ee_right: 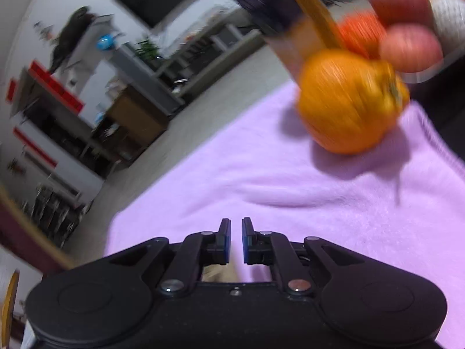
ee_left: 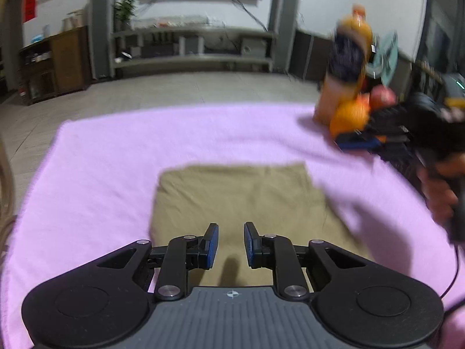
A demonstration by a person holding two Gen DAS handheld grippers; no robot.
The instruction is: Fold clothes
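Note:
A khaki garment [ee_left: 241, 200] lies folded into a flat rectangle on the pink blanket [ee_left: 116, 160]. My left gripper [ee_left: 231, 232] hovers over the garment's near edge, with a clear gap between its blue pads and nothing in it. In the left wrist view my right gripper [ee_left: 348, 141] comes in blurred from the right, held by a hand [ee_left: 441, 195], past the garment's far right corner. In its own view the right gripper [ee_right: 236, 226] is tilted over the bare blanket [ee_right: 290, 203], its pads a narrow gap apart and empty. A sliver of khaki cloth [ee_right: 215, 273] shows beneath it.
An orange fruit [ee_right: 348, 101] sits on the blanket's far right corner, close ahead of the right gripper. Behind it stand a bottle of orange drink [ee_left: 345, 61] and red apples [ee_right: 409, 48]. The blanket's left edge [ee_left: 43, 174] drops to a tiled floor.

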